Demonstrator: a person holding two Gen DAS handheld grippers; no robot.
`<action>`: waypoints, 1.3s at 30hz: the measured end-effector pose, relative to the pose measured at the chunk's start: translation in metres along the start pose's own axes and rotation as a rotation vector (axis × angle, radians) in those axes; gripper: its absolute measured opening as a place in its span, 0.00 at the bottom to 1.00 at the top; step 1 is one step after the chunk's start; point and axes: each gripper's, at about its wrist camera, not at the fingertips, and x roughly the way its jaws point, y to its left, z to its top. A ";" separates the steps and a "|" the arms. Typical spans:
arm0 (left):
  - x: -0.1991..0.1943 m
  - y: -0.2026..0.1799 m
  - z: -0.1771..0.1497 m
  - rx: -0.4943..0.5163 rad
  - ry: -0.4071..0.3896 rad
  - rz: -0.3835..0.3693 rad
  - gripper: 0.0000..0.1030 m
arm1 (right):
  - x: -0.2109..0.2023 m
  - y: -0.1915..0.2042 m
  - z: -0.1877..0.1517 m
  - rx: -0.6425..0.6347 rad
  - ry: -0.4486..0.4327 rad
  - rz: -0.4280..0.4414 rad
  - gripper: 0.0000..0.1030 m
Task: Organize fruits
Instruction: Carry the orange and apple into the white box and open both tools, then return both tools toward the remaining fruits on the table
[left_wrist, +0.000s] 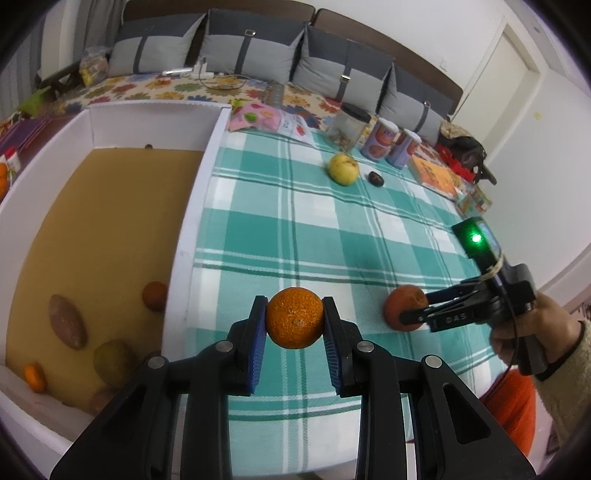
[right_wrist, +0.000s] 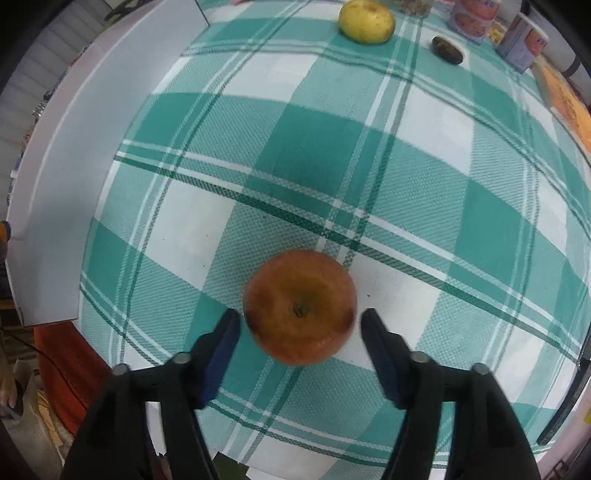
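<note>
My left gripper (left_wrist: 294, 308) is shut on an orange (left_wrist: 294, 318) and holds it over the checked cloth, just right of the white box (left_wrist: 192, 221). My right gripper (right_wrist: 300, 321) is open; its fingers stand on either side of a reddish-orange fruit (right_wrist: 300, 306) lying on the cloth, apart from it. That fruit (left_wrist: 402, 306) and the right gripper (left_wrist: 415, 308) also show in the left wrist view. A yellow apple (left_wrist: 344, 168) (right_wrist: 366, 21) and a small dark fruit (left_wrist: 375, 178) (right_wrist: 447, 49) lie farther back.
The white box holds several fruits: a small orange fruit (left_wrist: 155, 295), a brown oval one (left_wrist: 67, 326), a green one (left_wrist: 113, 363) and a tangerine (left_wrist: 35, 377). A jar (left_wrist: 347, 127), two cans (left_wrist: 382, 140), snack packets (left_wrist: 266, 118) and a book (left_wrist: 436, 175) line the cloth's far edge.
</note>
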 end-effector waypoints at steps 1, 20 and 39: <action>0.000 0.001 -0.001 -0.002 0.002 -0.001 0.28 | 0.002 0.003 0.002 -0.001 0.010 -0.002 0.68; -0.055 0.177 -0.010 -0.258 0.054 0.224 0.28 | -0.125 0.216 0.086 -0.335 -0.307 0.336 0.65; -0.095 0.178 0.001 -0.299 -0.118 0.364 0.84 | -0.093 0.320 0.117 -0.432 -0.487 0.229 0.90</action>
